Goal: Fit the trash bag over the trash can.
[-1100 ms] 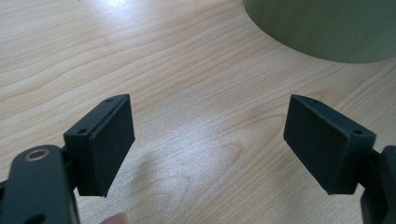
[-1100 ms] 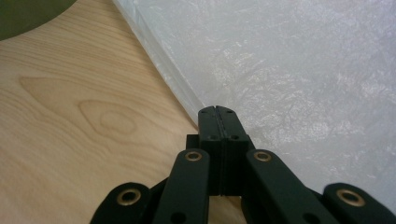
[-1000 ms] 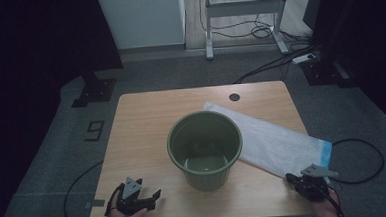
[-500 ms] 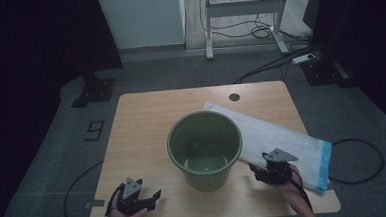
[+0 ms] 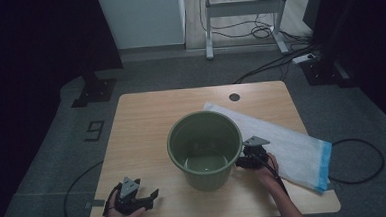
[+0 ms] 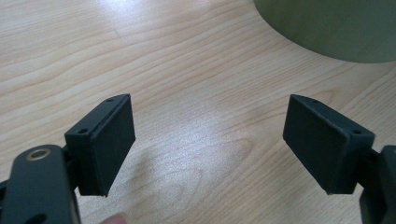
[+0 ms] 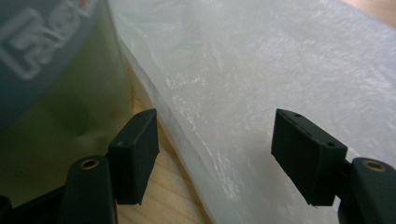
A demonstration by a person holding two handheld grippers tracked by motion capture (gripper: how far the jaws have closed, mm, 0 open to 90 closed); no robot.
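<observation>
A green bucket (image 5: 204,150) stands upright in the middle of the wooden table (image 5: 142,126). To its right lies a flat white plastic bag (image 5: 283,144) with a blue end. My right gripper (image 5: 241,161) sits against the bucket's right side, low over the bag's near edge. In the right gripper view, its jaws have just been opening and stand open (image 7: 215,154), with the bag's edge (image 7: 261,70) between them untouched and the bucket wall (image 7: 60,93) at the left. My left gripper (image 5: 148,200) rests open at the front left, with bare table (image 6: 187,70) between its jaws and the bucket (image 6: 336,28) ahead.
A dark round cable hole (image 5: 234,97) marks the table's far side. Cables trail off the front edge on both sides. A desk frame (image 5: 241,8) and floor cables lie beyond the table.
My right gripper has moved left from the table's front right corner to the bucket's right side, over the bag's edge. The left gripper has stayed put.
</observation>
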